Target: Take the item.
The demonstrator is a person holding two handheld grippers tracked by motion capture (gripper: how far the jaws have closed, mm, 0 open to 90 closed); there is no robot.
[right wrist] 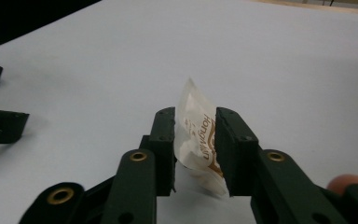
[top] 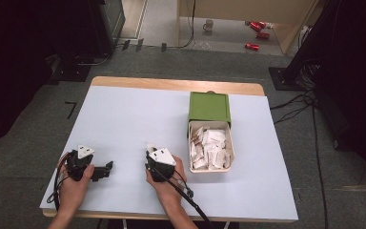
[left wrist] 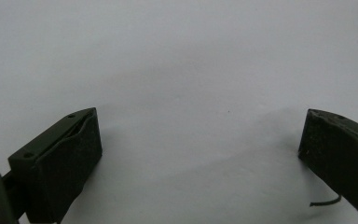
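The right hand-held gripper (right wrist: 196, 140) has a small white sachet (right wrist: 196, 140) with brown print standing between its two black jaws. The sachet stands on its edge, a little tilted, and the pads lie close to both of its flat sides, but whether they really press on it I cannot tell from the right gripper view. In the high view this right hand-held gripper (top: 151, 149) is low over the worktop (top: 124, 119), near the person's edge and left of the box, and the white tip of the sachet (top: 150, 145) comes out in front of it. I think the sachet is held on edge because this way the two jaws can meet its thin sides, and it can be put down flat on the bare surface.

The other sachets lie in a heap in the cream tray (top: 232, 151), which is pulled out of the green box (top: 209, 107) like a drawer, so they are easy to reach from above.

The left hand-held gripper (left wrist: 200, 140) is open wide, with nothing between the jaws, and it looks at bare worktop. In the high view the left hand-held gripper (top: 106, 168) rests near the left corner, well apart from the tray, probably waiting so it does not block the right one
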